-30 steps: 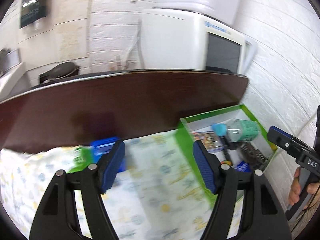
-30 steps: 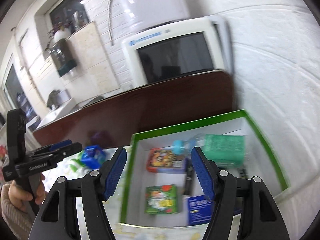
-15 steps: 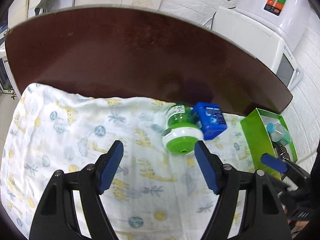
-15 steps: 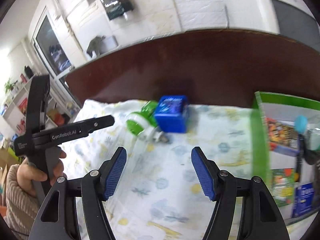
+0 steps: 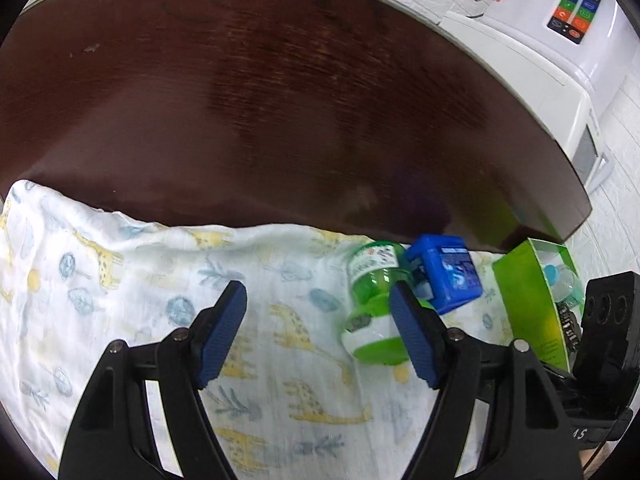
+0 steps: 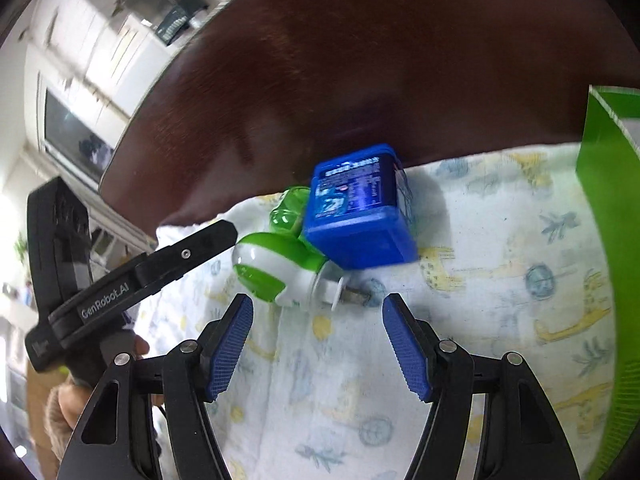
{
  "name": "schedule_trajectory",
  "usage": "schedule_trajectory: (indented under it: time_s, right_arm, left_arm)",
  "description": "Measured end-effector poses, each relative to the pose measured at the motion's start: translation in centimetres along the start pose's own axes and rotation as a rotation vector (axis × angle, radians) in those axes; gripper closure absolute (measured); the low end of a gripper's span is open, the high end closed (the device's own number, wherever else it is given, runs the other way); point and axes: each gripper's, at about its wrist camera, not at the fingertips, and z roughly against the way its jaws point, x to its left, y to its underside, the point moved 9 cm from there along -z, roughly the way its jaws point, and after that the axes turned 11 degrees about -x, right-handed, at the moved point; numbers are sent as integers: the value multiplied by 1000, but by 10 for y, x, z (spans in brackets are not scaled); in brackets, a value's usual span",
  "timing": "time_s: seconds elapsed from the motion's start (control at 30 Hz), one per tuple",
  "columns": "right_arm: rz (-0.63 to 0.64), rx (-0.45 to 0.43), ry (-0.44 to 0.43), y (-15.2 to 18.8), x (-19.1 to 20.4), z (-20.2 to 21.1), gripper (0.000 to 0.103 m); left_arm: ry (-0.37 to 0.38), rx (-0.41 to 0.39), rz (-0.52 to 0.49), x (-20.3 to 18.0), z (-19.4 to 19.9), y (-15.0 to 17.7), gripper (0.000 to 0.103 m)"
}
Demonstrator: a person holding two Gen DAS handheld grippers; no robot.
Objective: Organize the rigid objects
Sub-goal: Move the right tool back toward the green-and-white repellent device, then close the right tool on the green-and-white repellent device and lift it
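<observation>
A green-and-white plug-in vaporizer [image 5: 372, 312] lies on its side on the giraffe-print cloth [image 5: 160, 280], its prongs toward me in the right wrist view [image 6: 276, 268]. A blue box [image 5: 448, 276] leans against it [image 6: 356, 216]. My left gripper [image 5: 318, 320] is open above the cloth; its right finger overlaps the vaporizer's edge in the picture, and nothing sits between the pads. My right gripper [image 6: 316, 316] is open just short of the vaporizer's prongs, holding nothing. The left gripper [image 6: 216, 236] shows from the side, its tip beside the vaporizer.
A green-walled box [image 5: 528, 300] with several items inside stands at the cloth's right end [image 6: 608, 200]. The dark wooden tabletop [image 5: 280, 100] spreads behind the cloth. A white appliance [image 5: 560, 40] stands against the brick wall. A hand [image 6: 68, 408] grips the left tool's handle.
Both views have swung left from the green box and dropped closer to the vaporizer and blue box, which now look larger. Both pairs of jaws stay equally wide.
</observation>
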Motion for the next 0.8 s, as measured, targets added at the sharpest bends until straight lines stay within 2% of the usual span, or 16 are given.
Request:
schedule_trajectory:
  time_s: [0.17, 0.27, 0.37, 0.43, 0.5, 0.6, 0.7, 0.8]
  right_arm:
    - [-7, 14, -26, 0, -1, -11, 34]
    - [-11, 11, -37, -1, 0, -15, 32]
    - [-11, 15, -41, 0, -4, -13, 31]
    - [17, 8, -33, -1, -7, -8, 30]
    - [46, -6, -10, -2, -16, 5, 29]
    - [29, -48, 66, -7, -38, 28, 29]
    - [18, -99, 146, -12, -56, 52, 29]
    - [3, -108, 111, -13, -52, 62, 29]
  left_arm:
    - [-43, 50, 5, 17, -15, 8, 30]
    - [-66, 36, -30, 19, -14, 12, 30]
    - [-39, 69, -58, 10, -8, 23, 32]
    - [-34, 69, -129, -3, -1, 31, 33]
    - [-2, 86, -185, -18, 5, 42, 32]
    - [166, 158, -225, -56, 16, 67, 30]
    - [165, 137, -340, -74, 29, 75, 30]
    - [194, 106, -302, -75, 32, 60, 30]
